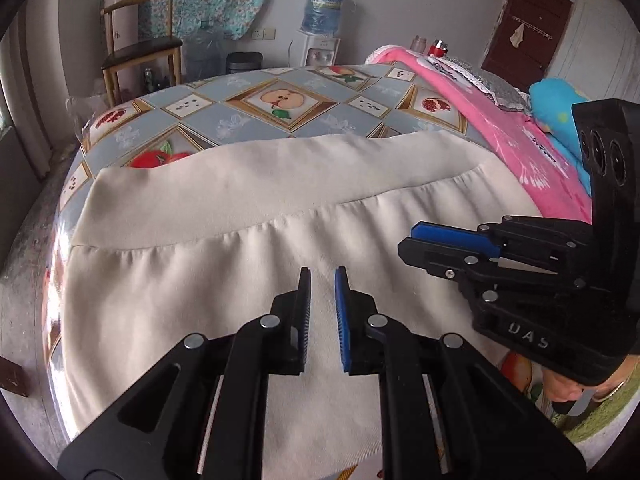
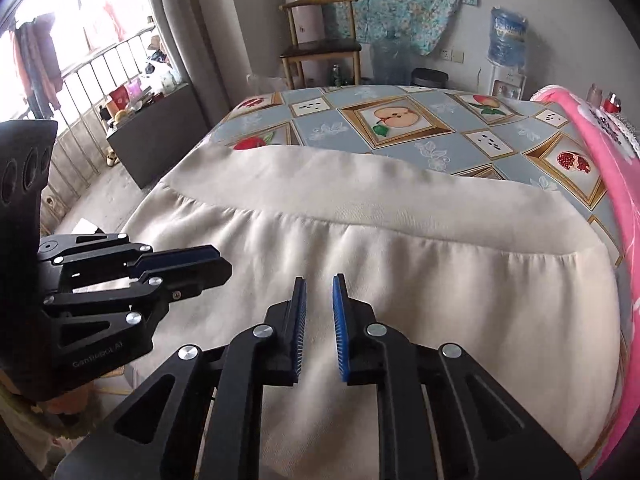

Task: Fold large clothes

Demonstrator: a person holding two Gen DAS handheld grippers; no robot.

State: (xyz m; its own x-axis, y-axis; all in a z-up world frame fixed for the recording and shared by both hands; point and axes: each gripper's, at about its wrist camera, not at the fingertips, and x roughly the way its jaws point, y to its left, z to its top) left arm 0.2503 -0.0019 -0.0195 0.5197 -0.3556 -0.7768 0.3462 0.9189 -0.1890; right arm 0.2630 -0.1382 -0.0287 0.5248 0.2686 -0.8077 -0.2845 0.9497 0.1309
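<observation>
A large cream garment [image 1: 240,208] [image 2: 400,240] lies spread flat on the table, a wide plain band along its far edge and a gathered seam below it. My left gripper [image 1: 322,274] hovers over its near middle, jaws a narrow gap apart with nothing between them. My right gripper [image 2: 320,280] hangs the same way over the cloth, also with a narrow empty gap. Each shows in the other's view: the right gripper [image 1: 406,238] at the right, the left gripper [image 2: 224,262] at the left, both side by side and pointing at the cloth.
The table wears a fruit-pattern cover [image 1: 248,108] [image 2: 400,120]. A pink blanket [image 1: 480,120] [image 2: 600,152] and a blue cushion [image 1: 560,96] lie along its right side. Beyond stand a wooden chair [image 2: 320,40] and a water dispenser [image 2: 508,40]. A person's hand [image 1: 568,388] holds the right gripper.
</observation>
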